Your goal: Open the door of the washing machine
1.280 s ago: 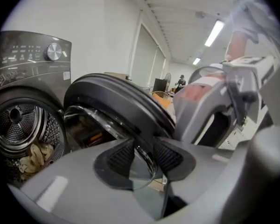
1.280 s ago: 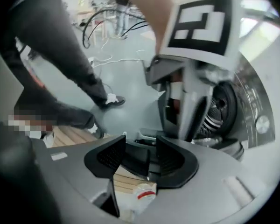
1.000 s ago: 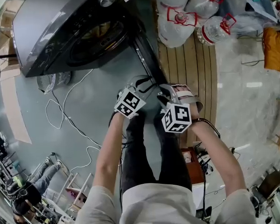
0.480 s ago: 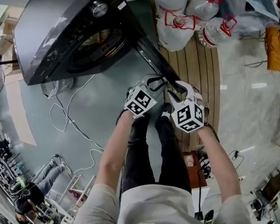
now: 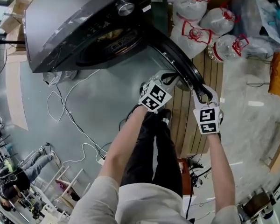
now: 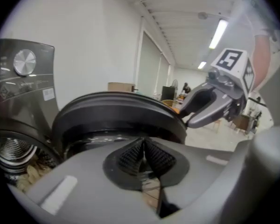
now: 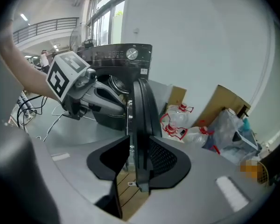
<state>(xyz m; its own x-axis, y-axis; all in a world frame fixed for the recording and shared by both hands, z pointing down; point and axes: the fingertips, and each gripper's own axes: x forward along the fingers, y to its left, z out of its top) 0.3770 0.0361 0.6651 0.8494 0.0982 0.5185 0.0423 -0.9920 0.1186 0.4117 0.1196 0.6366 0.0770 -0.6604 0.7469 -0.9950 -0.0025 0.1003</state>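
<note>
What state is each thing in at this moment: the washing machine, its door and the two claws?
Dark grey front-loading washing machine: drum mouth uncovered.
Round dark door: swung wide open, its rim held.
Left claw: shut and empty; its jaws have just been closing.
Right claw: clamped on the door's rim; its jaws have just been closing.
</note>
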